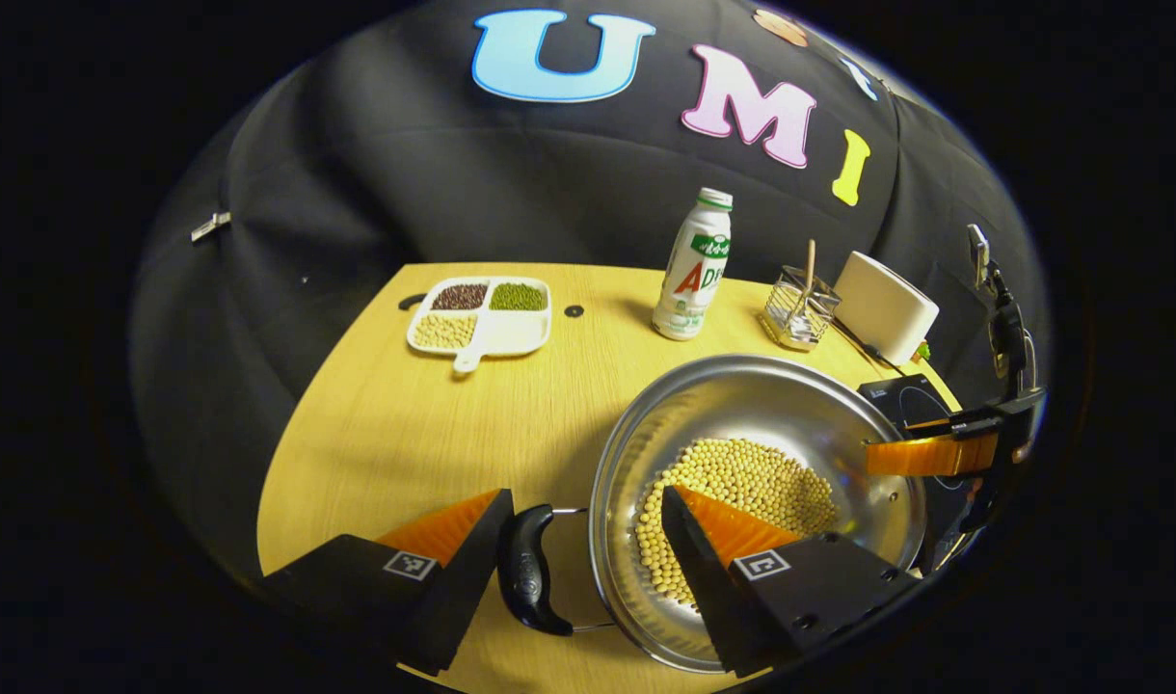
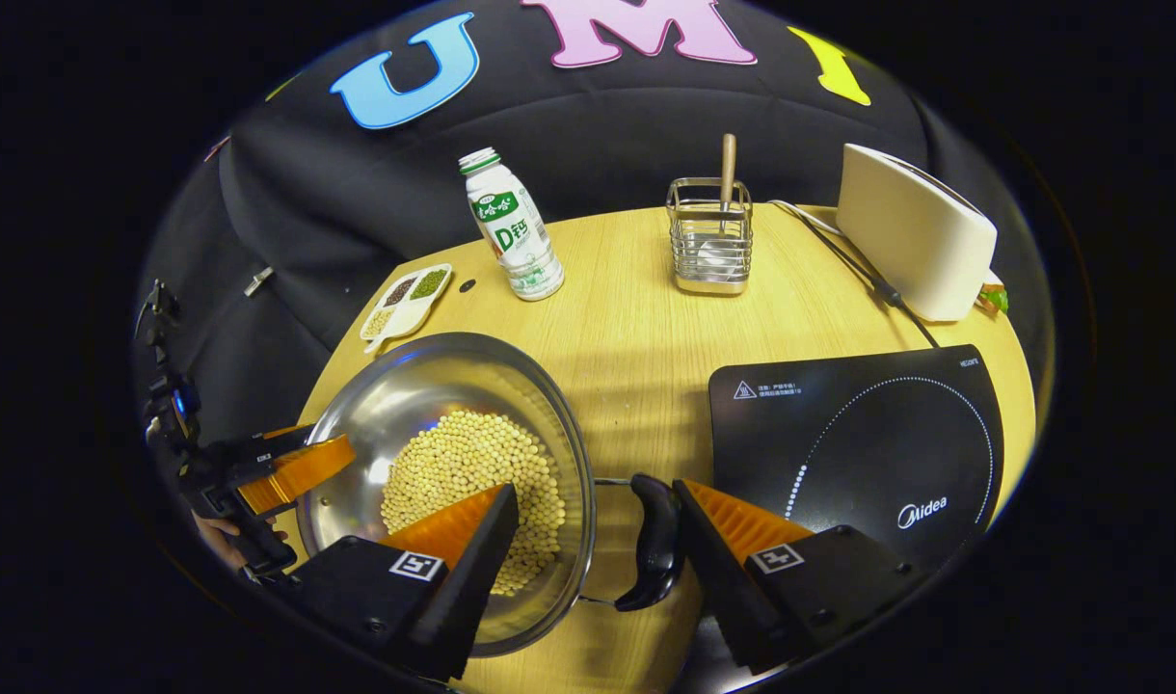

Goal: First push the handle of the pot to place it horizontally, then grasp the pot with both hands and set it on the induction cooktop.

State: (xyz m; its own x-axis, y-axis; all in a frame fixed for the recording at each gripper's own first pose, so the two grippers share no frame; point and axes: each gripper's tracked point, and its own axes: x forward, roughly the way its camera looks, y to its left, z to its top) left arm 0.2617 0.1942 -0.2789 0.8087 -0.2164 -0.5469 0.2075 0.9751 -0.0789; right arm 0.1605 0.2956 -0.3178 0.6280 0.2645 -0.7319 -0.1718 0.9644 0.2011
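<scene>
**Both tools straddling pot handles, pot on counter beside cooktop**

Left tool [image 1: 583, 545]: fingers were spread, one outside the black side handle [image 1: 528, 571], the other over the rim inside the pot [image 1: 757, 424]. The outer finger sat just beside the handle; firm contact could not be told. Handle and rim lay in the gap between the fingers.

Right tool [image 2: 593, 540]: fingers were likewise spread, one inside the pot above the beans, the other just beside the opposite black handle [image 2: 654, 554] on its cooktop side. Whether the pads pressed on anything could not be told.

Each tool also showed in the other's view, at the far rim of the pot.

Pot: steel, wide, holding a heap of yellow soybeans [image 2: 472, 472]. It appeared to rest on the wooden counter [image 2: 636, 318], next to the black induction cooktop [image 2: 858, 434], not on it. Both handles lay level with the counter.

Farther back on the counter: a white drink bottle [image 2: 513, 226], a wire basket [image 2: 709, 236] holding a wooden-handled utensil, a white box-shaped appliance [image 2: 911, 236] with a cord, and a divided white dish [image 1: 480, 313] of mixed beans.
</scene>
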